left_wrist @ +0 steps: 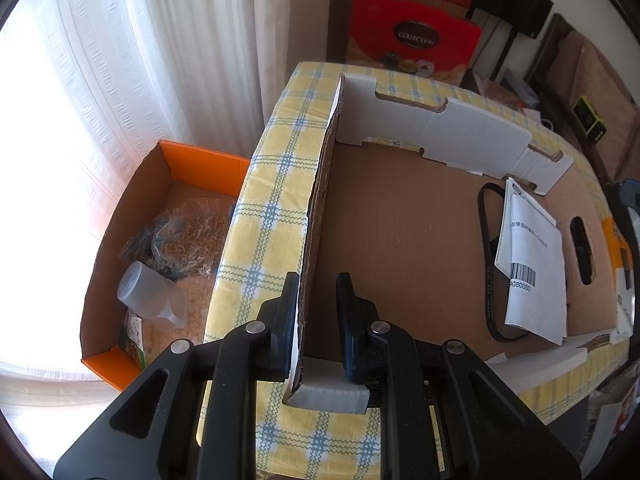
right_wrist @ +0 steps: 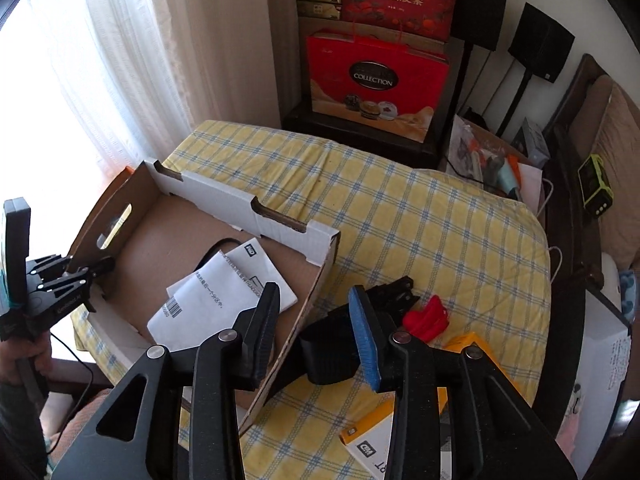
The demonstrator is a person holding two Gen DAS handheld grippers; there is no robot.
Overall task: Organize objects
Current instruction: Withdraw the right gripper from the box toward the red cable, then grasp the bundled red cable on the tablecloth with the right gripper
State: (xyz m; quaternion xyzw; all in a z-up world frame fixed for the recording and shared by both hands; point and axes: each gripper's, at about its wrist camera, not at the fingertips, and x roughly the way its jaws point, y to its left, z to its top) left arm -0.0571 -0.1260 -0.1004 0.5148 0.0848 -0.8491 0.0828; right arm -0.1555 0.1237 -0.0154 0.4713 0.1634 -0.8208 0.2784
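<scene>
A shallow cardboard tray (left_wrist: 400,240) lies on a yellow checked tablecloth (left_wrist: 276,216). In it are white leaflets (left_wrist: 532,264) and a black cable (left_wrist: 486,248). My left gripper (left_wrist: 318,324) straddles the tray's left wall (left_wrist: 320,208) with its jaws apart; the left pad touches the wall. It also shows in the right wrist view (right_wrist: 88,272). My right gripper (right_wrist: 316,328) is open over the tray's right wall (right_wrist: 316,292), empty. Beside the tray lie a black object (right_wrist: 340,348), a red object (right_wrist: 426,318) and a yellow and white box (right_wrist: 380,436).
An orange box (left_wrist: 168,168) with packing chaff and a plastic cup (left_wrist: 148,296) sits below the table's left side, by white curtains. Red gift bags (right_wrist: 376,80) and black speakers (right_wrist: 540,44) stand behind the table. A sofa with clutter is at right.
</scene>
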